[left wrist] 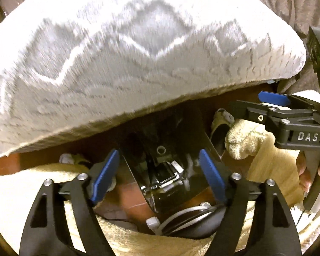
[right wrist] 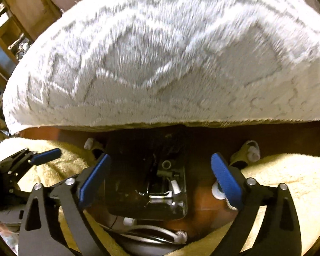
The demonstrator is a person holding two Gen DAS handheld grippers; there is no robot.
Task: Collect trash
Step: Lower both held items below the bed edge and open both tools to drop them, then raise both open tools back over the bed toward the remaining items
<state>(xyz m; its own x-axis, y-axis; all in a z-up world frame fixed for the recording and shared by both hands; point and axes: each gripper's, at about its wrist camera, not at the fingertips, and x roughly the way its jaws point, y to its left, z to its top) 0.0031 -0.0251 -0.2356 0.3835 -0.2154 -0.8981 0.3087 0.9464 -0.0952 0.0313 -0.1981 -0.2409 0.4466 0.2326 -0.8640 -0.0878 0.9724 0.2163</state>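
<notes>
Your left gripper [left wrist: 159, 171] stands released, its blue pads [left wrist: 105, 175] spread wide with nothing pressed between them. Take the big white fluffy pillow [left wrist: 125, 59] with its grey diamond pattern as your landmark: it fills the upper part of both wrist views, blurred, and neither gripper touches it. Just below its lower edge, from the left wrist camera, you look down on reddish-brown floor tiles [left wrist: 125, 204]. On the left below the pillow lies cream fleece fabric [left wrist: 17, 192]. Between your left fingers sits a dark glossy panel [left wrist: 160, 149] that mirrors the camera rig, and below that a coil of white cable [left wrist: 181, 215]. To the right under the pillow, a slipper [left wrist: 220, 123] lies half under a lump of cream fleece. Further right your right gripper [left wrist: 273, 106] comes into that view sideways, with one blue pad showing; white letters on its black body read "DAS". A hand [left wrist: 311, 170] grips its handle at the right edge.

From the right wrist camera, a wooden shelf unit [right wrist: 17, 25] stands left of the pillow. Your right gripper is released too, its blue pads [right wrist: 225, 181] far apart over the same dark panel, nothing between them. No piece of trash can be made out in either view.
</notes>
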